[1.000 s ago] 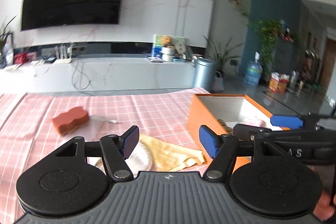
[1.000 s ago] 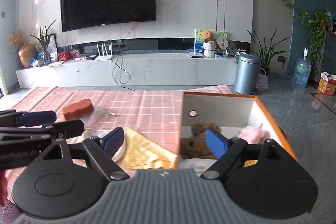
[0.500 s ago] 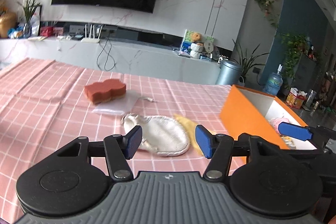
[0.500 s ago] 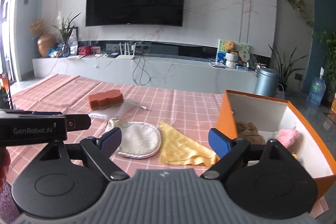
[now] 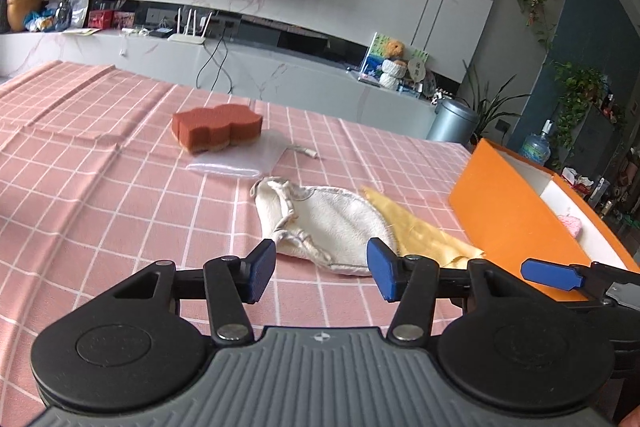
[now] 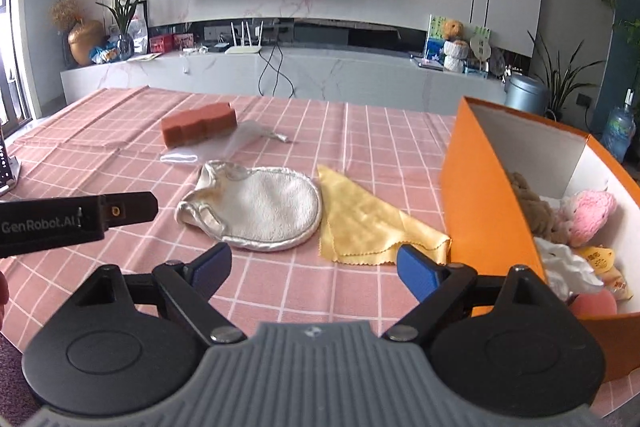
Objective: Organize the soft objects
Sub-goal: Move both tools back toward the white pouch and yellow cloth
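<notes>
Presently, the left gripper (image 5: 320, 269) hangs over the pink checked tablecloth (image 5: 100, 195), jaws half-wide, closing, nothing between them. The cream bath mitt (image 5: 320, 223) lies directly ahead, long axis crosswise, nearer this claw. The right gripper (image 6: 314, 265) gapes wide, empty, facing the yellow cloth (image 6: 360, 223). Count outside the orange box (image 6: 484, 203): one mitt, one cloth, one sponge (image 5: 216, 127), one clear pouch (image 5: 240, 159).

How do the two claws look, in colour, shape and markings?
Both the left claw and the right claw have black linkage arms on round black discs, blue pads on the fingertips and a ribbed grey base. The left one's side reads GenRobot.AI in white.
</notes>
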Available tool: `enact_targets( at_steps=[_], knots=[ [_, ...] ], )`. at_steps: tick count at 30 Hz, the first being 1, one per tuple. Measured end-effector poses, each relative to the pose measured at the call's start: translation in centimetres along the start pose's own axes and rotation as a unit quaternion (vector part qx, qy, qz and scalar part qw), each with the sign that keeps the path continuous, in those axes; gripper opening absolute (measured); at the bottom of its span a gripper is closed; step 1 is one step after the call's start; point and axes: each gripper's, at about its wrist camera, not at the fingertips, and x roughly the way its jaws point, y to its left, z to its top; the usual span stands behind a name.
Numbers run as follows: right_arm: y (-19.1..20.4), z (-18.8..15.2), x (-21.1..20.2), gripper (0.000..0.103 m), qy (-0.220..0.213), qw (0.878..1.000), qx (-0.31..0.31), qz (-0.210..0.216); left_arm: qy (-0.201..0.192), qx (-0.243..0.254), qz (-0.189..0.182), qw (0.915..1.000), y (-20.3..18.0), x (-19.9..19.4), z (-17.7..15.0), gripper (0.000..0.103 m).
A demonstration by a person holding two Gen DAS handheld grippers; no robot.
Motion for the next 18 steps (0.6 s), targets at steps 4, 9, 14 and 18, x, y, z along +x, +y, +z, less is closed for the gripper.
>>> enact_targets(
  at_steps=[4, 9, 14, 18],
  knots=[
    [-0.1, 0.1, 1.7, 0.082, 0.012, 1.0, -0.001, 0.006, 0.013, -0.009, 0.004, 0.9999, 0.5, 1.1, 0.0, 0.067],
    [-0.3, 0.6, 4.0, 0.08, 0.024, 1.0, -0.009, 0.001, 0.027, -0.015, 0.01, 0.9995, 0.5, 3.0, 0.7, 0.077],
    [-1.3, 1.8, 6.6, 0.08, 0.031, 0.999, 0.0, -0.016, 0.057, -0.018, 0.025, 0.9979, 0.6, 5.9, 1.5, 0.077],
    [-2.2, 3.0, 8.9, 0.08, 0.032, 0.999, 0.005, -0.042, 0.058, -0.031, 0.041, 0.997, 0.9, 7.5, 2.2, 0.077]
  ],
)
